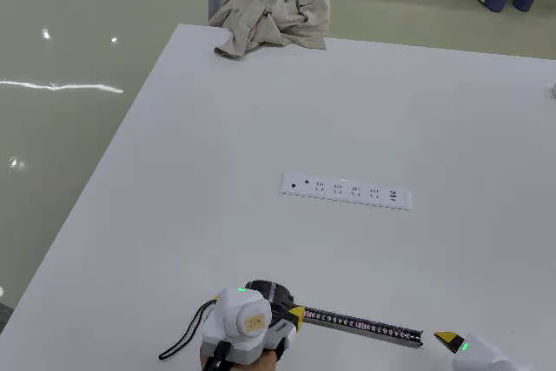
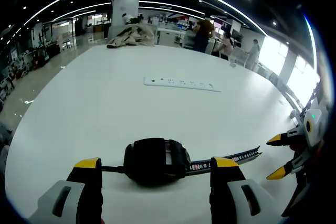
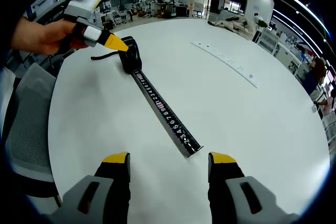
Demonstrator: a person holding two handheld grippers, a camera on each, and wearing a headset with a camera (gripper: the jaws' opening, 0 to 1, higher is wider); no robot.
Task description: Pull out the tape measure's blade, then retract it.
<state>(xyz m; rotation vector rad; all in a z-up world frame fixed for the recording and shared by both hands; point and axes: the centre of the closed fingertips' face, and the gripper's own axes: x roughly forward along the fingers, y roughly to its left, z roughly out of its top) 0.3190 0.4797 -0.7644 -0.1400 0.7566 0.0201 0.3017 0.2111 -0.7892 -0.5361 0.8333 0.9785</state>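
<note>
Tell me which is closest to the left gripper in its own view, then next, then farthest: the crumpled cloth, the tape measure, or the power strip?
1. Tape measure: just ahead, between the jaws.
2. Power strip: farther out, straight ahead.
3. Crumpled cloth: farthest, ahead and a little left.

Overhead, low fisheyes (facing), blade (image 1: 363, 325) shared

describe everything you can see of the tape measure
The tape measure has a black, plastic-looking case with a black wrist strap, lying on the white table between the jaws of the open left gripper. Its dark blade with light numerals lies pulled out flat, its tip free just ahead of the open right gripper.
</note>
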